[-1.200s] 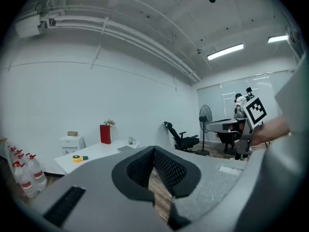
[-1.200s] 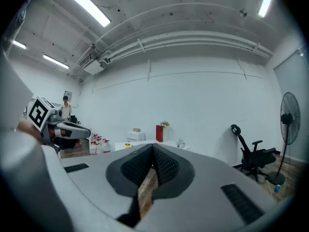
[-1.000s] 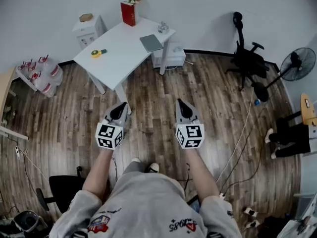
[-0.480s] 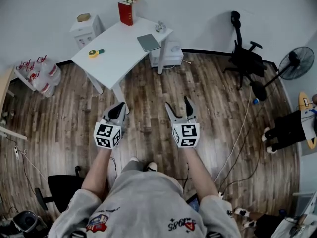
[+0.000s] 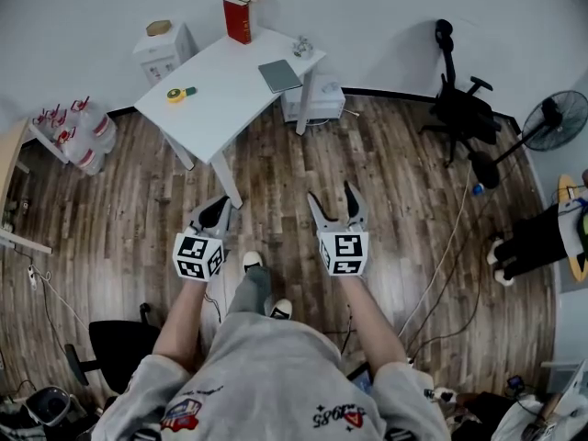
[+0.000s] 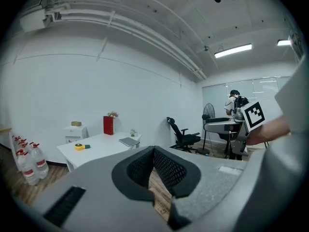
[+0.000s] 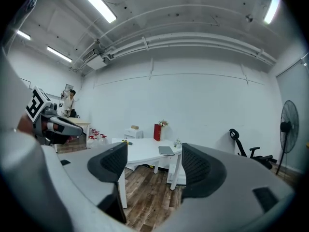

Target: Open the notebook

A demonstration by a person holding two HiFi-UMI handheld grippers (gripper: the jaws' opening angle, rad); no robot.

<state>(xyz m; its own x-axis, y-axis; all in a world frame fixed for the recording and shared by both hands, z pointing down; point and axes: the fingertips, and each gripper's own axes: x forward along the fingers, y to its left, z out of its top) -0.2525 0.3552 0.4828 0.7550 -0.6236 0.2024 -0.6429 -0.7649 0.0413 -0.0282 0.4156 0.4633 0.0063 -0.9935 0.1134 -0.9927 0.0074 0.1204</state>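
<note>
a: what is the notebook made of, going by looks?
b: the notebook [image 5: 280, 76] is a thin, flat grey rectangle with a smooth cover. it lies closed on the white table [image 5: 230, 108], near the table's right edge. the tabletop is smooth and matte, on slim white legs.
a: anything else up there?
b: a red upright box [image 5: 238, 21] at the end by the wall, and a round yellow tape roll [image 5: 177, 96] toward the left side.
a: the floor?
b: brown planks [image 5: 386, 182] with streaky wood grain.
a: and the grippers?
b: grey wedge-shaped shells, with black pads in a fine mesh texture. each carries a white cube with black square markers. the left gripper [image 5: 218, 208] has its jaws pressed together pad to pad, with nothing caught between them. the right gripper [image 5: 332, 196] has just been opening its jaws, and they stand wide with only air between.
a: where does the notebook sit relative to the jaws?
b: well apart from both, ahead across the floor. in the right gripper view it shows far off in the gap between the spread jaws. in the left gripper view it lies just left of the closed tips. neither gripper touches it.
</note>
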